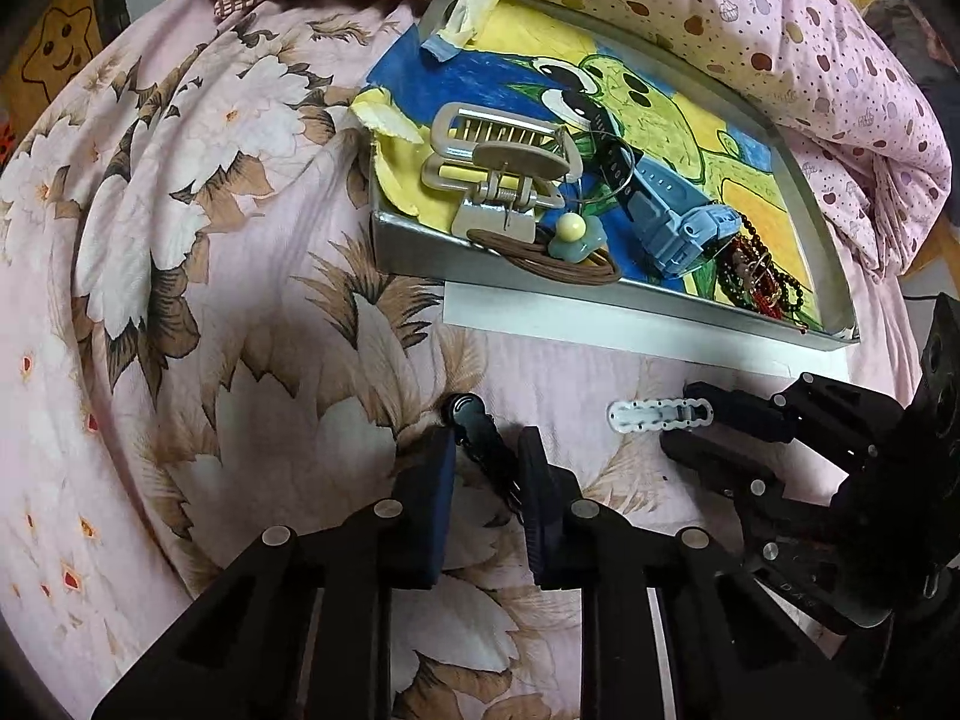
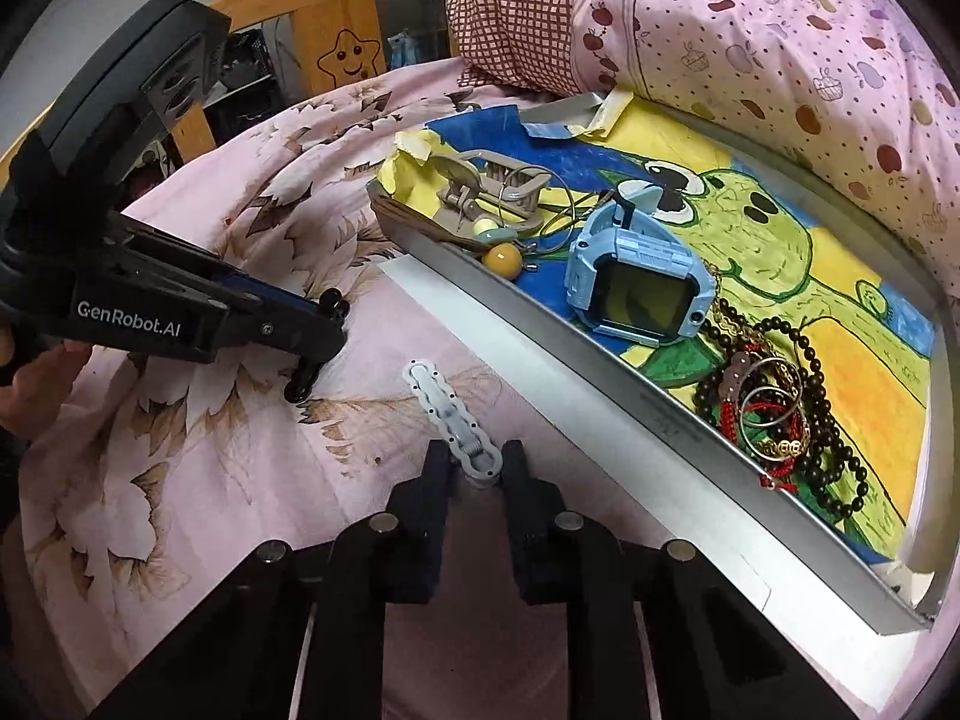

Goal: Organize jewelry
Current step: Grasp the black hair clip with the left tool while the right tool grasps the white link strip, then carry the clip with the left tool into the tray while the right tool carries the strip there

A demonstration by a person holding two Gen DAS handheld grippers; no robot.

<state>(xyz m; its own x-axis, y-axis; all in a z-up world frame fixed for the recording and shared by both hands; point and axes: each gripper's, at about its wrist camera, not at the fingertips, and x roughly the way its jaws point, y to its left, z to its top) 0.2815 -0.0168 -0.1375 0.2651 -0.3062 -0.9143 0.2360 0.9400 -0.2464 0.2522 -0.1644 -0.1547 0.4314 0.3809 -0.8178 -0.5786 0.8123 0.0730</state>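
Bedspread [image 1: 240, 240]: soft, floral, yields under pressure.
Tray [image 2: 540, 348]: metal, drawing-lined; holds watch [image 2: 642, 276], claw clip [image 1: 498, 168], bead bracelets [image 2: 774, 402].
Left gripper [image 1: 483, 468]: tongs spread around a black hair clip [image 1: 480, 438] lying on the bedspread; casing reads "GenRobot.AI".
Right gripper [image 2: 477, 480]: tongs spread beside a white hair clip [image 2: 450, 414], also outside the tray.
Both clips likely light, stiff, slippery; pinch across the narrow sides.

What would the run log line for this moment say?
left gripper: around black hair clip | right gripper: around white hair clip | both clips on bedspread, outside tray
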